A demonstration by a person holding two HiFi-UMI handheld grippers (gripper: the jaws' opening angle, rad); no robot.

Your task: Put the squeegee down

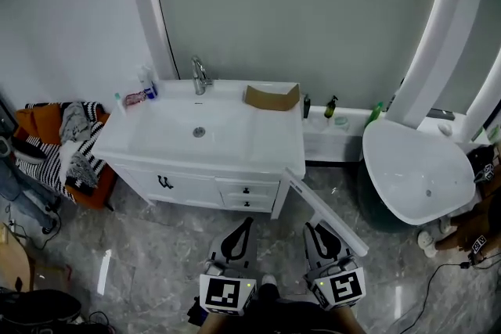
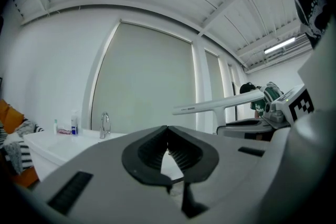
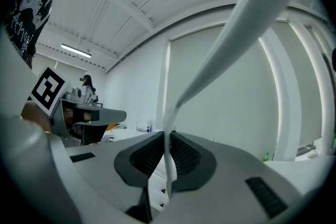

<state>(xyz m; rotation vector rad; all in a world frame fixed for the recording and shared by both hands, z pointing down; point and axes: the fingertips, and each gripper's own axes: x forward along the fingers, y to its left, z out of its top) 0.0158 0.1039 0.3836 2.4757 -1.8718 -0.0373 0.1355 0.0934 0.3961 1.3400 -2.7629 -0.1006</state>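
Right gripper [image 3: 168, 139] clamped on the squeegee's [image 3: 231, 34] thin edge; left gripper [image 2: 167, 131] closed on nothing.
Its long bar slants across my right jaws, pointing towards the vanity [image 1: 266, 151] corner, which is ahead and slightly left.

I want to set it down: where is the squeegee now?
In the head view, lower right of centre: the squeegee is clamped in the right gripper, slanting over the floor by the right front corner of the vanity cabinet.

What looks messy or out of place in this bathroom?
A bent piece of cardboard sits on the white sink counter, an odd spot for it. Left of the counter, clothes are heaped untidily on an orange seat.
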